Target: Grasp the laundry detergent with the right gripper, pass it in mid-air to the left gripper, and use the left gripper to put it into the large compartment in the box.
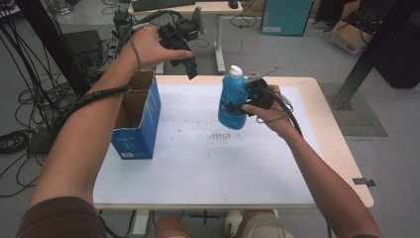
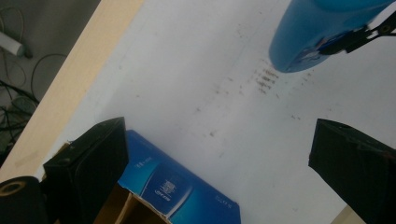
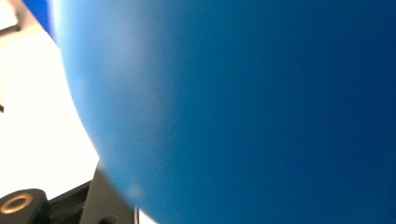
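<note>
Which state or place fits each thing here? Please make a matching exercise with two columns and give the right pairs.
Things:
1. blue bottle
2. blue carton
3. left gripper
4. right gripper

States or places:
A. open, held above the table's far edge
B. stands on the table, top open
C. clamped on the bottle
D. lifted off the table, upright, white cap on top

Pairs: 1-D, 2-B, 3-A, 4-C

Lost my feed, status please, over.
Right hand-held gripper shut on bottle, lifted off table. Left hand-held gripper open above box. Path between looks clear.
</note>
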A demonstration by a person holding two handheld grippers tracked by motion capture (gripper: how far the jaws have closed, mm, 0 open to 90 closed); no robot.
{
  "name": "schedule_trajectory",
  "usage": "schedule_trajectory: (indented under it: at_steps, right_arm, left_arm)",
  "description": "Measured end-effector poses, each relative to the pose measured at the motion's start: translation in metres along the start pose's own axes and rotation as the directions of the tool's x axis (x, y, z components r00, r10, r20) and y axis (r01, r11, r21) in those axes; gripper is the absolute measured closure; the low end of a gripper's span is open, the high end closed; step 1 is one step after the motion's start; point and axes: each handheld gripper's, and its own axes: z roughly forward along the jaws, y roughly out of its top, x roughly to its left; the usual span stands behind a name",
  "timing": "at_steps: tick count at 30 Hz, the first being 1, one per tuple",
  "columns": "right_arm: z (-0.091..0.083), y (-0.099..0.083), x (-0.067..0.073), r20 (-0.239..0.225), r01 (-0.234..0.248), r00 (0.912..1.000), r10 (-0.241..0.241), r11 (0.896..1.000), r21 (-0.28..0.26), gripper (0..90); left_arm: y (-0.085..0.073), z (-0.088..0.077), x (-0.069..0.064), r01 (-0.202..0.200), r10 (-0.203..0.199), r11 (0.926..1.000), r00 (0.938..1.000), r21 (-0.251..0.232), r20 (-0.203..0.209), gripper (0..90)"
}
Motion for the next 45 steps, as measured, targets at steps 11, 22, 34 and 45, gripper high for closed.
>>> schedule_trajectory:
  at_steps: [11, 22, 34, 45]
  right_arm:
    - [0.043, 0.022, 0.018, -0.144, 0.095, 0.9855, -0.089, 0.995, 0.032, 44.2]
    - [0.069, 0.035, 0.042, -0.240, 0.172, 0.9571, -0.162, 0.985, 0.022, 44.0]
    - [0.074, 0.047, 0.064, -0.320, 0.230, 0.9212, -0.221, 0.973, -0.009, 43.9]
    - [0.071, 0.061, 0.075, -0.347, 0.291, 0.8944, -0.282, 0.956, -0.029, 43.9]
  left_arm:
    - [-0.009, -0.010, -0.015, -0.087, 0.087, 0.9960, 0.9960, 0.020, 0.020, 5.7]
    - [-0.020, -0.008, -0.029, -0.154, 0.153, 0.9877, 0.9875, 0.026, 0.036, 5.6]
    - [-0.029, 0.000, -0.042, -0.199, 0.194, 0.9791, 0.9766, 0.044, 0.093, 4.9]
    - [-0.033, 0.009, -0.048, -0.233, 0.223, 0.9708, 0.9648, 0.057, 0.139, 4.8]
